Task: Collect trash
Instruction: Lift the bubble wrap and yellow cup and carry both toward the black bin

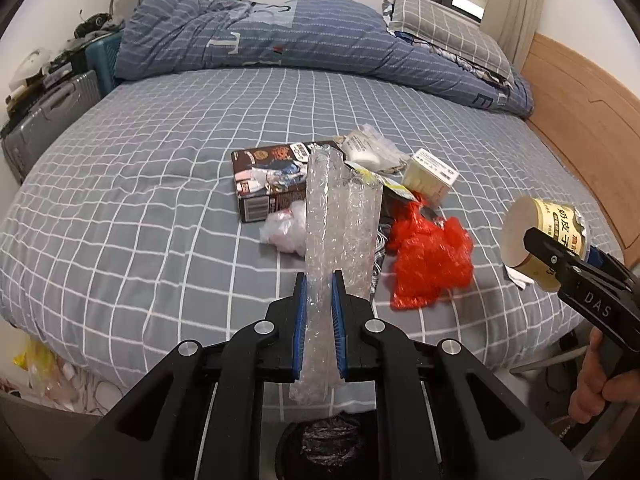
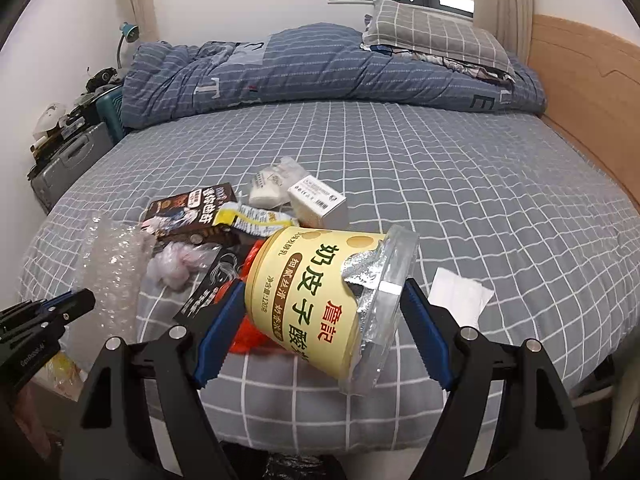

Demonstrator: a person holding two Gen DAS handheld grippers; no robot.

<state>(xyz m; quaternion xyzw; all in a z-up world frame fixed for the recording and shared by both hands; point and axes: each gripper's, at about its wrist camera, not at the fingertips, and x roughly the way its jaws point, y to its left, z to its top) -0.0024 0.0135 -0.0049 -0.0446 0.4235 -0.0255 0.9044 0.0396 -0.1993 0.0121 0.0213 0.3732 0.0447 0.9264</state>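
Left wrist view: left gripper (image 1: pixel 320 304) is pinched tight on a strip of bubble wrap (image 1: pixel 324 232), which stands up betw. the blue pads (image 1: pixel 301 320) and sticks out above & below them. Beyond it, on the grey checked bed (image 1: pixel 160 160): dark box (image 1: pixel 272 180), red plastic bag (image 1: pixel 430 256), crumpled clear bag (image 1: pixel 284 228), small white carton (image 1: pixel 430 178). At right, the right gripper (image 1: pixel 568 268), held in a hand (image 1: pixel 600 376), carries a yellow cup (image 1: pixel 536 240) above the bed edge.

Right wrist view: right gripper (image 2: pixel 320 320) jaws wide, clamped on the yellow cup (image 2: pixel 320 300), tilted on its side, torn foil lid (image 2: pixel 368 280) toward the right pad. White tissue (image 2: pixel 460 296) lies on the bed (image 2: pixel 480 200) just right. Rest of the trash sits behind the cup, approx. mid-bed. Left gripper (image 2: pixel 76 304) pokes in at left w/ the bubble wrap (image 2: pixel 112 272).
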